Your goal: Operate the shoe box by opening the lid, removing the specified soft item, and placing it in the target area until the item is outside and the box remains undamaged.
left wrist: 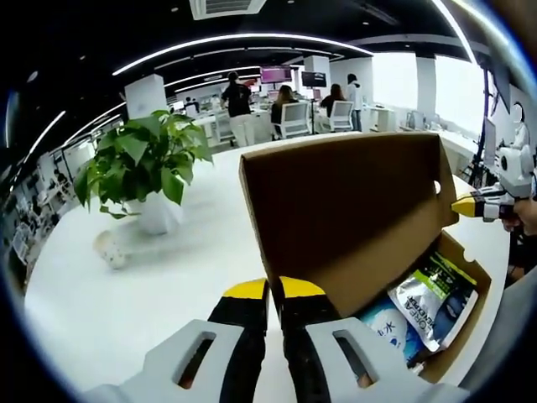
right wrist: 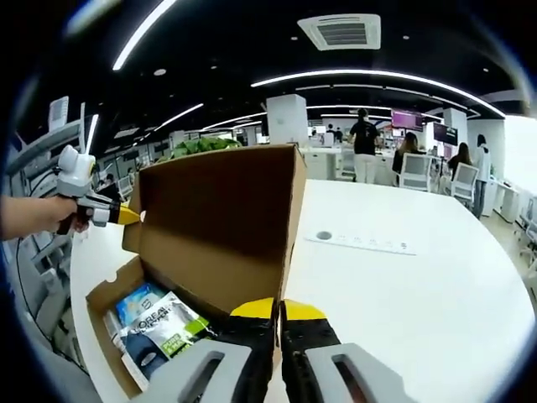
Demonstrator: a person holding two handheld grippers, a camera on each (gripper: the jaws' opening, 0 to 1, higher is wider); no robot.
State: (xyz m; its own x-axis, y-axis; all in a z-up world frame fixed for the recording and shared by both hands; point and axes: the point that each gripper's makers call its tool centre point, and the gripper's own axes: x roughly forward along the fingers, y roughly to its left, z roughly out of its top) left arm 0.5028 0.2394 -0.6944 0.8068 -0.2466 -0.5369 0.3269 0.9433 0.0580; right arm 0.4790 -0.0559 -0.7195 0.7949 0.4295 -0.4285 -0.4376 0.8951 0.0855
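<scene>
Shoe box (left wrist: 336, 218) open; potted plant (left wrist: 143, 168) beside, packets (left wrist: 432, 298) inside.

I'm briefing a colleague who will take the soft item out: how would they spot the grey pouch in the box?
Find the brown cardboard shoe box on the white table, its lid standing open. The pouch lies inside on top; it is grey-white with a green patch and dark lettering, while the packets beside it are blue.

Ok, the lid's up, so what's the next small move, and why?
Probably let the right tool leave the lid, open it and lower it toward the white pouch, while the left tool steadies the lid. The lid stands upright, the pouch lies exposed on top inside the shoe box, and both tools have their jaws together at the lid's edges.
</scene>
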